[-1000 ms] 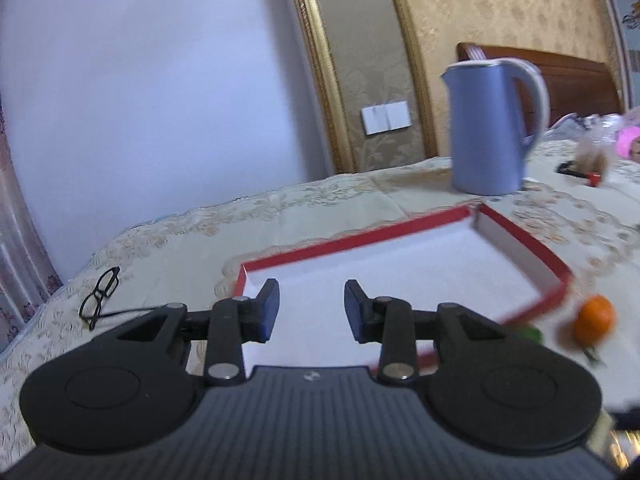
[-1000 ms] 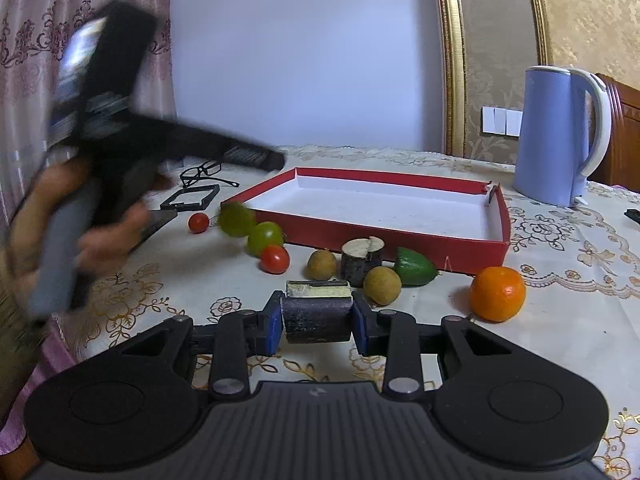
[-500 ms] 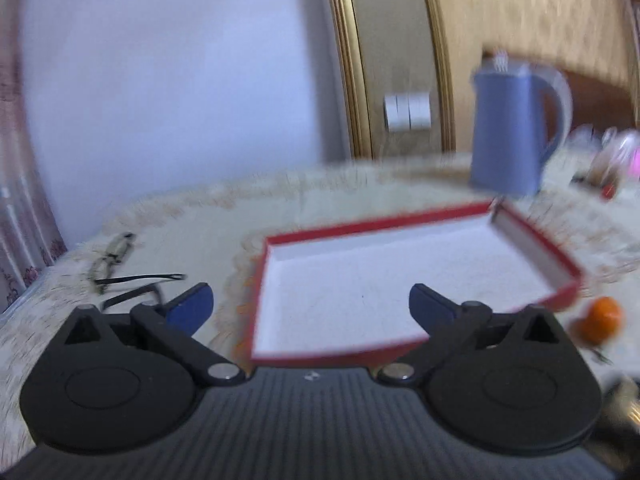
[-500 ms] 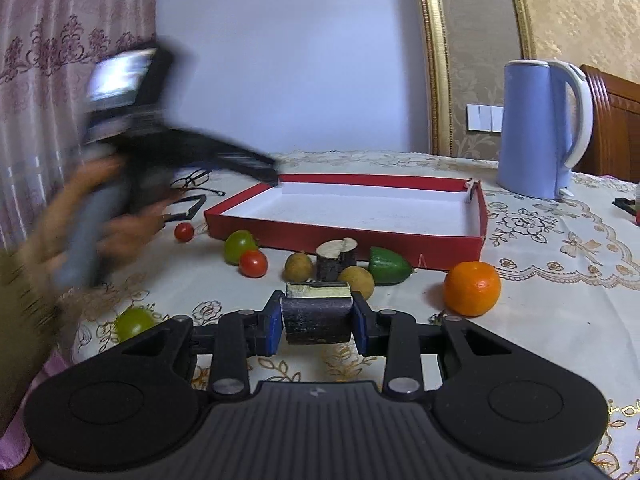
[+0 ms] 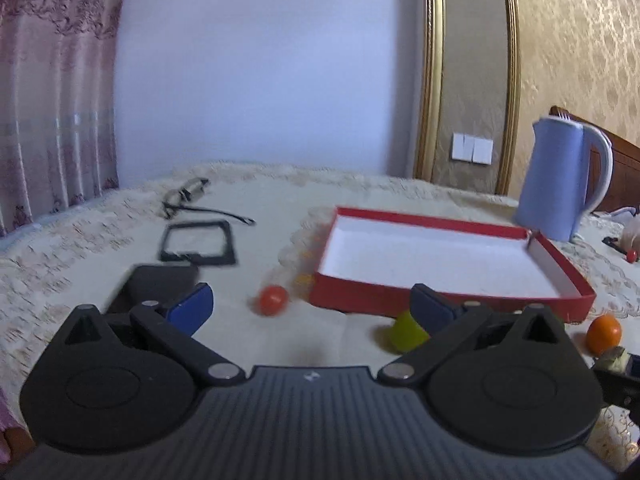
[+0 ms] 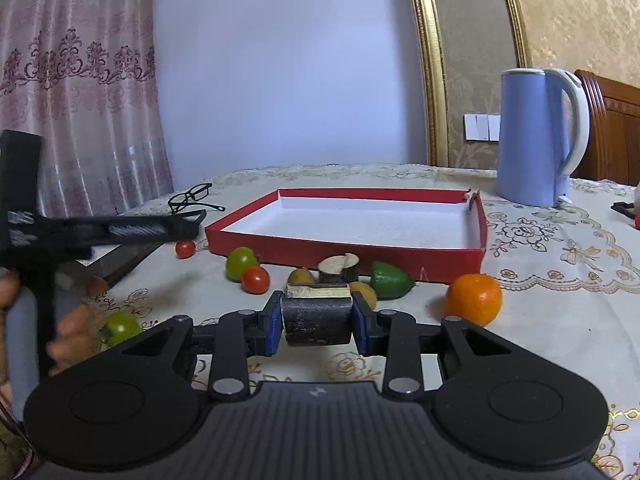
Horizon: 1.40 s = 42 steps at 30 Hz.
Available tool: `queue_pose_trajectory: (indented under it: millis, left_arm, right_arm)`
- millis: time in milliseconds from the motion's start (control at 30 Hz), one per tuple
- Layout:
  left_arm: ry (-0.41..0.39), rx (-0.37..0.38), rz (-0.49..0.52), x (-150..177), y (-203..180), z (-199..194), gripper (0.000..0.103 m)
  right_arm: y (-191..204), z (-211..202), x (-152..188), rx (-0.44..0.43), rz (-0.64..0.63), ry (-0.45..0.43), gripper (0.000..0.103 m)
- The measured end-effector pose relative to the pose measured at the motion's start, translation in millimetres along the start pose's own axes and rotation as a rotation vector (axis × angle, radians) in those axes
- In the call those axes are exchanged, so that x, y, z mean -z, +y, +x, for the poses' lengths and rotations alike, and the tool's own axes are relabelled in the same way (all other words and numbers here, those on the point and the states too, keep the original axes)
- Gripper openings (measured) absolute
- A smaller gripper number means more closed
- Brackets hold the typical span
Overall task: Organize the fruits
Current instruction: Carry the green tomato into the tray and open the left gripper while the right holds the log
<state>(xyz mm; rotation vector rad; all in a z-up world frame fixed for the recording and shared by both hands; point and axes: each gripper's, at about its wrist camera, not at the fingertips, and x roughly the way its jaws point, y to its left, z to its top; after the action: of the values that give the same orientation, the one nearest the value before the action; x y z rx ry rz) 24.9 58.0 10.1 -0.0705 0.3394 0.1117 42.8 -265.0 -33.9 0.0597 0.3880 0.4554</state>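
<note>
Dark, bark-covered cylindrical fruit piece (image 6: 317,319) is being pinched between the blue-padded jaws of the right gripper (image 6: 316,322), above the lace-covered desk (image 6: 560,264). Jaws of the left gripper (image 5: 310,306) are being held spread wide, with a small red cherry tomato (image 5: 273,300) lying on the cloth between them. A shallow red cardboard tray with a white floor (image 6: 478,236) is being shown behind a row of fruits: a round orange (image 6: 474,299), a green pepper-like fruit (image 6: 390,281) and a green tomato (image 6: 241,262).
</note>
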Motion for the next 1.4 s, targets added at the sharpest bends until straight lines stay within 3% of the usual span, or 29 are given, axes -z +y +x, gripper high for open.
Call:
queue_pose_trajectory:
  millis: [200,400,700,867,933,967,1100,1267,1400]
  left_arm:
    - [0.011,0.175,0.188,16,31,-48,0.103]
    - [-0.038,0.132,0.452,62,12,-78,0.103]
    - [-0.029,0.233,0.412,64,-1,-76,0.103]
    - [0.029,0.295,0.391,68,-12,-68,0.101]
    - [0.068,0.319,0.377,70,-15,-61,0.077]
    - [0.095,0.328,0.367,70,-16,-57,0.072]
    - [0.157,0.392,0.281,68,-10,-50,0.030]
    - [0.161,0.404,0.270,68,-8,-51,0.030]
    - [0.100,0.405,0.301,57,-15,-57,0.030]
  right_arm:
    - [-3,5,4,-0.017,0.017,0.018,0.034]
    - [3,6,4,-0.037,0.007,0.023,0.034]
    - [7,5,3,-0.040,-0.010,0.028,0.034]
    - [6,6,5,-0.040,-0.005,0.035,0.034]
    - [7,6,4,-0.040,-0.007,0.033,0.034]
    - [6,6,4,-0.038,-0.006,0.032,0.034]
    - [5,6,4,-0.033,-0.004,0.032,0.034]
    - [6,6,4,-0.035,-0.006,0.033,0.034]
    - [6,6,4,-0.040,-0.005,0.029,0.034]
